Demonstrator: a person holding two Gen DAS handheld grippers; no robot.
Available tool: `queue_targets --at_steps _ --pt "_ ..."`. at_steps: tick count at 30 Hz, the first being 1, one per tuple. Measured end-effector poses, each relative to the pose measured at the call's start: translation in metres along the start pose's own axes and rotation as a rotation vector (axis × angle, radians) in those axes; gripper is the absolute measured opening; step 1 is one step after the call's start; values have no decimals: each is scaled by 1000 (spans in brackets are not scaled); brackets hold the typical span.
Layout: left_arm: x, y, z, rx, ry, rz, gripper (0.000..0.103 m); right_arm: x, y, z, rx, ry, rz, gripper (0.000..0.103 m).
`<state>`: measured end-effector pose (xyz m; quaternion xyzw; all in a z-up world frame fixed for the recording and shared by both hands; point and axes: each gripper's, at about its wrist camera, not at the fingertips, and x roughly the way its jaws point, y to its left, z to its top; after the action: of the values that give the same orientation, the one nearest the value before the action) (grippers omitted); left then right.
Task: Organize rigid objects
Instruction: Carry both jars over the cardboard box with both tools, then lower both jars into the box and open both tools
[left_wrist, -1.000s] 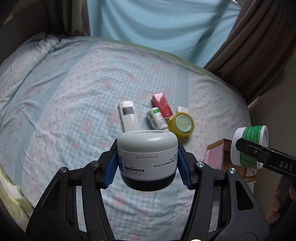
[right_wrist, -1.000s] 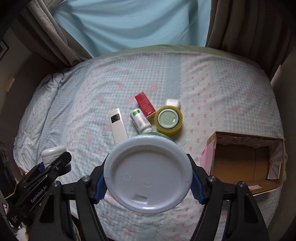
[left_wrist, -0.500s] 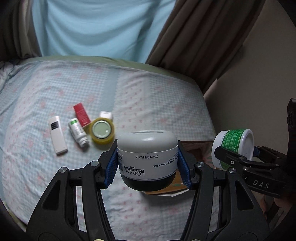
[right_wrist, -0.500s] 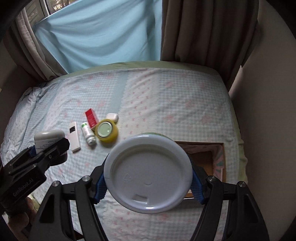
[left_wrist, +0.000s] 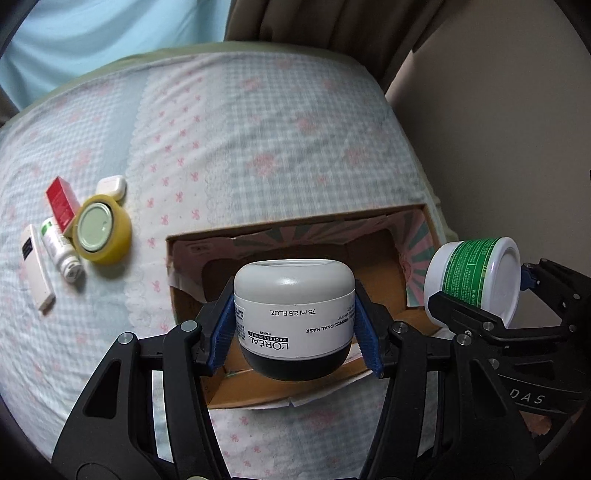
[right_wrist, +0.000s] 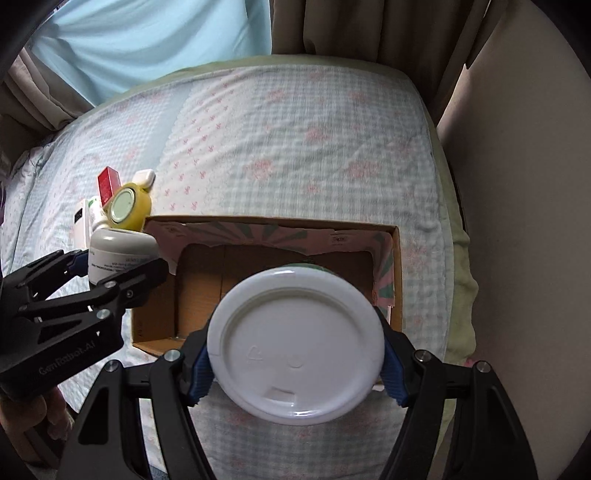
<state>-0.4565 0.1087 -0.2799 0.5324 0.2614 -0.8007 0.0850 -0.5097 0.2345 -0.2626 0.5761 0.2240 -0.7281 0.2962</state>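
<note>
My left gripper (left_wrist: 295, 325) is shut on a white and black L'Oréal jar (left_wrist: 293, 317), held above the open cardboard box (left_wrist: 192, 258). My right gripper (right_wrist: 295, 354) is shut on a green tub with a white lid (right_wrist: 295, 343), held over the same box (right_wrist: 155, 321). The tub also shows at the right of the left wrist view (left_wrist: 472, 273). The jar also shows at the left of the right wrist view (right_wrist: 118, 251). On the bed to the left lie a yellow jar (left_wrist: 101, 234), a red box (left_wrist: 61, 201), a small white bottle (left_wrist: 61, 251), a white flat stick (left_wrist: 35, 266) and a white earbud case (left_wrist: 110, 186).
The box lies on a checked bedspread (left_wrist: 258, 129) near the bed's right edge. A beige wall (right_wrist: 517, 221) stands close on the right. Curtains (right_wrist: 351, 29) hang behind the bed.
Both grippers have moved right, away from the group of items, and now hold their jars over the cardboard box. Both grips are unchanged.
</note>
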Motion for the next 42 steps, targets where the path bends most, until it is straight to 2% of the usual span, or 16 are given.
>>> queue_targets --at_steps 5,9,12,14,19,22,24,28,29,30,31,32,37,42 --pt "61 8 4 13 117 62 53 49 -6 3 -131 71 8 68" --pt "105 11 5 58 218 110 53 88 1 -1 -296 138 -40 68" --pt "127 12 -1 64 266 138 53 111 5 -7 -398 167 -38 68" --pt "132 13 -4 51 277 144 53 121 3 -11 -421 179 -20 68" --pt "142 10 -8 98 294 197 53 143 3 -18 -499 197 -24 68" --pt "143 9 -7 118 288 220 53 146 4 -20 -561 188 -12 68" --pt "142 7 -6 128 281 234 53 146 3 -19 -556 185 14 68" --pt "138 0 -4 156 272 212 54 146 -2 -15 -552 175 41 68" --pt "137 -2 -3 157 276 205 66 145 -3 -15 -548 163 49 69" --pt "136 -3 -3 158 277 205 100 144 -5 -15 -552 157 53 70" --pt "133 -5 -3 161 270 200 101 142 -6 -16 -551 156 43 89" --pt "130 -6 -4 169 258 193 103 140 -8 -16 -554 161 34 103" --pt "122 -8 -11 204 240 207 103 124 -16 -27 -562 135 54 103" --pt "113 -7 -12 194 226 207 103 112 -24 -36 -490 138 71 103"
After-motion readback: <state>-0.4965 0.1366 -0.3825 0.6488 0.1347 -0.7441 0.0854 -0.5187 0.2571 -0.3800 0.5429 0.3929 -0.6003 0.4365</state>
